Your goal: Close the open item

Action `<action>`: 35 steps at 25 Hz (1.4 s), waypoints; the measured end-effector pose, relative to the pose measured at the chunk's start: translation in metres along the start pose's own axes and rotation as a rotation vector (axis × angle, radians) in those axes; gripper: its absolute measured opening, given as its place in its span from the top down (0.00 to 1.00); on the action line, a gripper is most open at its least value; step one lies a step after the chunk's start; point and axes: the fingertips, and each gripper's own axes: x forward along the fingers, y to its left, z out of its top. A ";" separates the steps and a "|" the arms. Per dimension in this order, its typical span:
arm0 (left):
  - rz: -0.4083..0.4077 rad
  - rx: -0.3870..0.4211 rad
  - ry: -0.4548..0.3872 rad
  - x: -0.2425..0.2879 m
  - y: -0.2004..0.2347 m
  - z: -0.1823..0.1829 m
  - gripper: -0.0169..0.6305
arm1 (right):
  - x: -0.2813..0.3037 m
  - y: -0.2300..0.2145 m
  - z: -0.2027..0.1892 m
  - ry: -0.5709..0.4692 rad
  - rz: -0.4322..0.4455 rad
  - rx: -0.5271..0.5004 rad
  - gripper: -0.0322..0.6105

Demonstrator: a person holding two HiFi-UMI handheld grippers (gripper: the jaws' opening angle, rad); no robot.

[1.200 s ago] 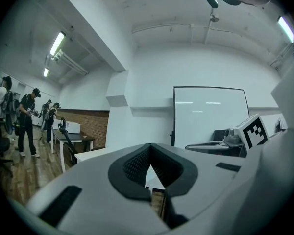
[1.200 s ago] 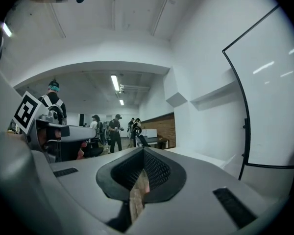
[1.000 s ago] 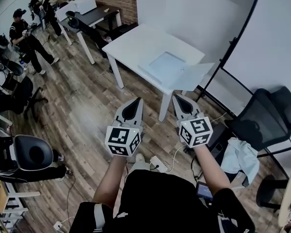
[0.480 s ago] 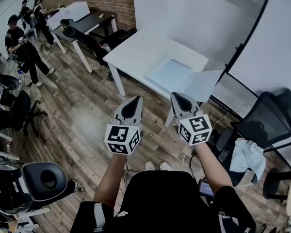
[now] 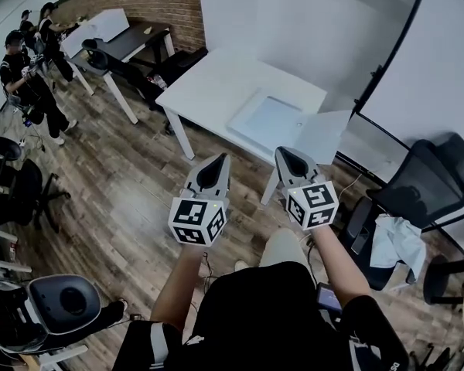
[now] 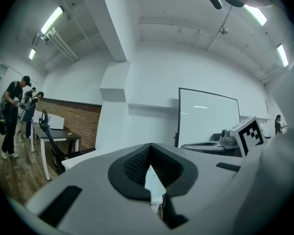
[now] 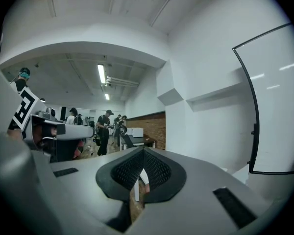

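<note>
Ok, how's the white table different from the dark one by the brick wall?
The white table has a white top; the dark table has a black one. The white table holds an open flat box; the dark table, a white box at its far end. Both have white legs.

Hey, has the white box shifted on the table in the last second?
No. The box still lies at the same near corner of the table, with its lid still open.
</note>
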 end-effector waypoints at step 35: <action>-0.305 0.028 0.183 0.223 -0.092 -0.082 0.96 | -0.008 -0.237 -0.100 0.121 -0.321 0.155 0.89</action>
